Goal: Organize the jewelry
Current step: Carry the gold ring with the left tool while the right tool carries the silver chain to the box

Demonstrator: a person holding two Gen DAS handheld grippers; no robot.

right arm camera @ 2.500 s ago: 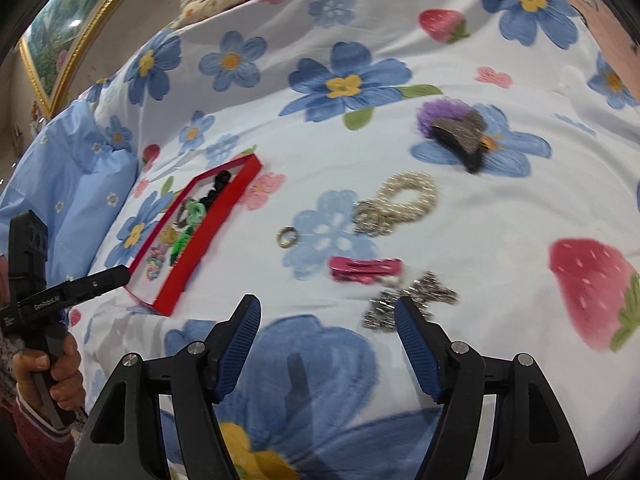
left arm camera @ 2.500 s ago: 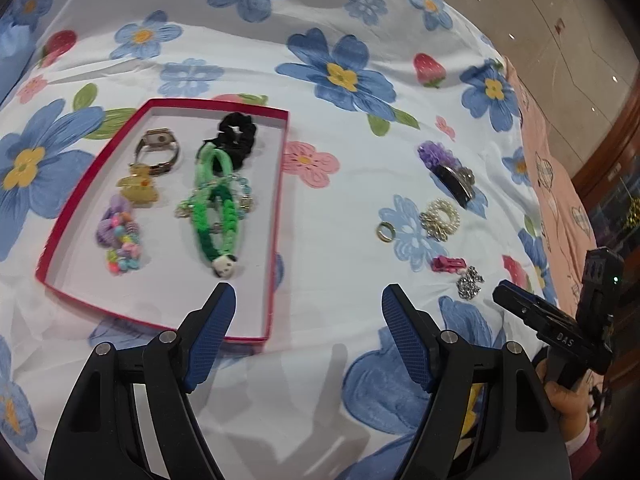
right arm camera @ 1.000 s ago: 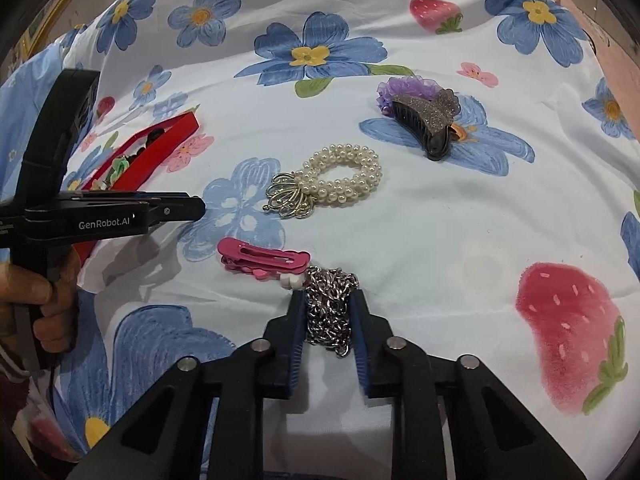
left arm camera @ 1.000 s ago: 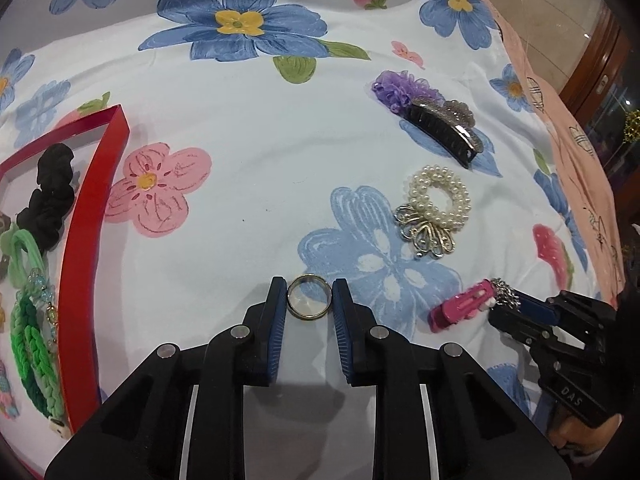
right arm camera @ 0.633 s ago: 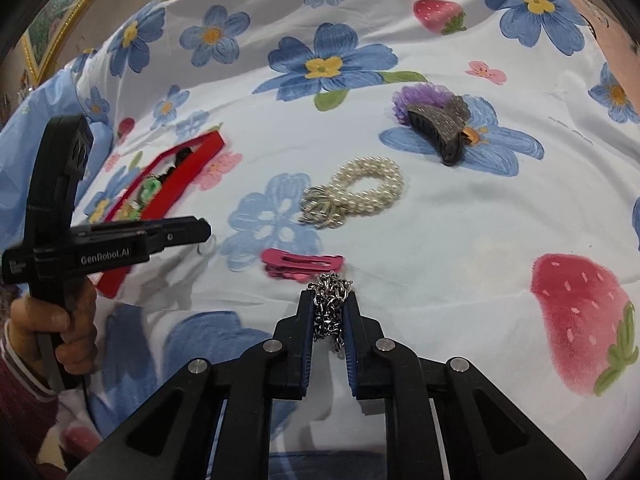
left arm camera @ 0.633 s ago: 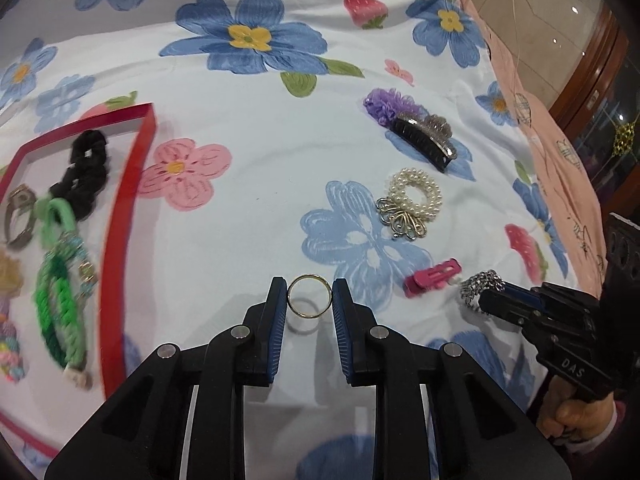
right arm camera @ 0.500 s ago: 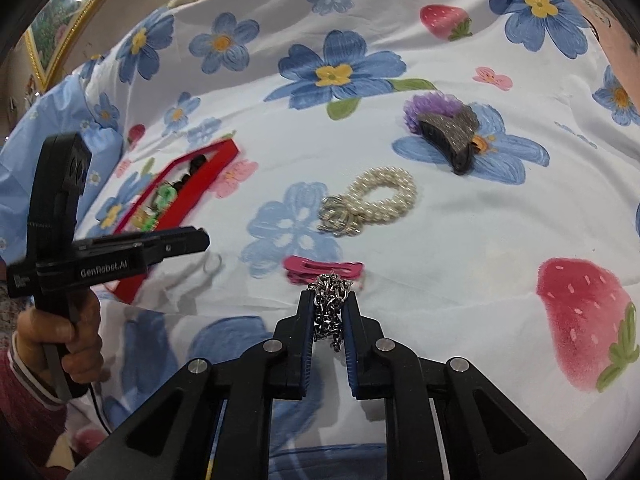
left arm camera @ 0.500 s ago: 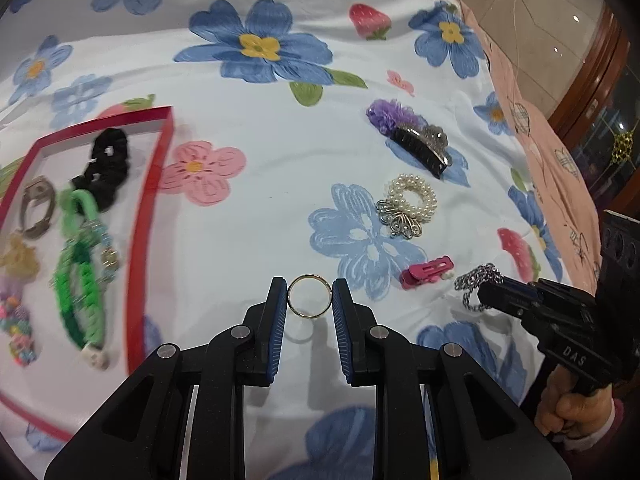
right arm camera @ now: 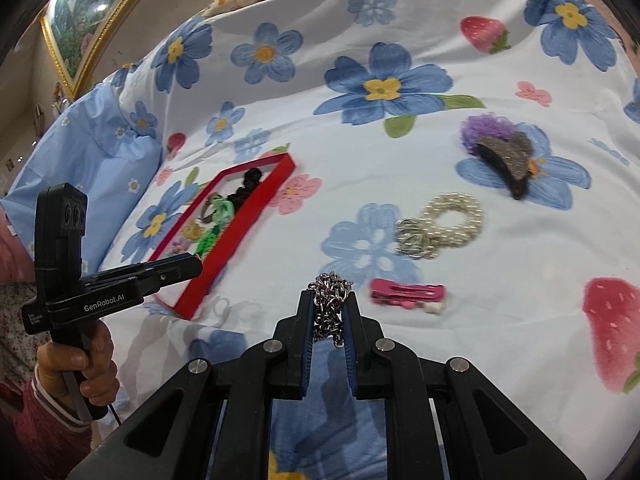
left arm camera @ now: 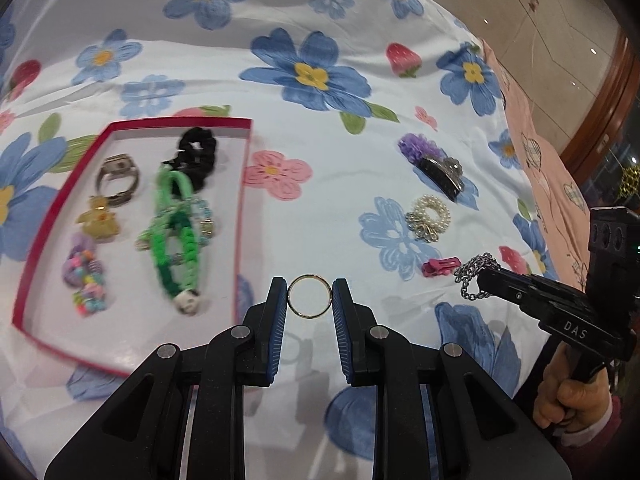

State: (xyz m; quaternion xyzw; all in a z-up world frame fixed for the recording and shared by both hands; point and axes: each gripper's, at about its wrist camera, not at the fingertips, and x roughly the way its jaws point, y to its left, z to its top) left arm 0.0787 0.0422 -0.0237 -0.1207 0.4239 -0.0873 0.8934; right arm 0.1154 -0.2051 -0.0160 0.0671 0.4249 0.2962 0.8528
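My left gripper (left arm camera: 310, 296) is shut on a gold ring (left arm camera: 309, 278) and holds it above the sheet, just right of the red tray (left arm camera: 243, 200). The tray holds a black scrunchie (left arm camera: 196, 156), a green braided bracelet (left arm camera: 176, 236), a watch (left arm camera: 118, 178), a yellow clip and a pastel bead bracelet. My right gripper (right arm camera: 329, 308) is shut on a silver chain (right arm camera: 329, 286), lifted off the sheet; it also shows in the left wrist view (left arm camera: 476, 270). On the sheet lie a pink hair clip (right arm camera: 406, 293), a pearl bracelet (right arm camera: 444, 222) and a dark claw clip on a purple scrunchie (right arm camera: 504, 156).
Everything lies on a floral bedsheet (left arm camera: 320, 160) over a rounded bed. A light-blue pillow (right arm camera: 92, 148) lies far left in the right wrist view. The bed's edge drops to a tiled floor (left arm camera: 540, 12) at the far right. The left gripper (right arm camera: 192, 266) appears near the tray's corner.
Both grippers have lifted and pulled back with their items. The left one has swung left towards the red tray with the ring. The right one carries the chain away from the pink clip.
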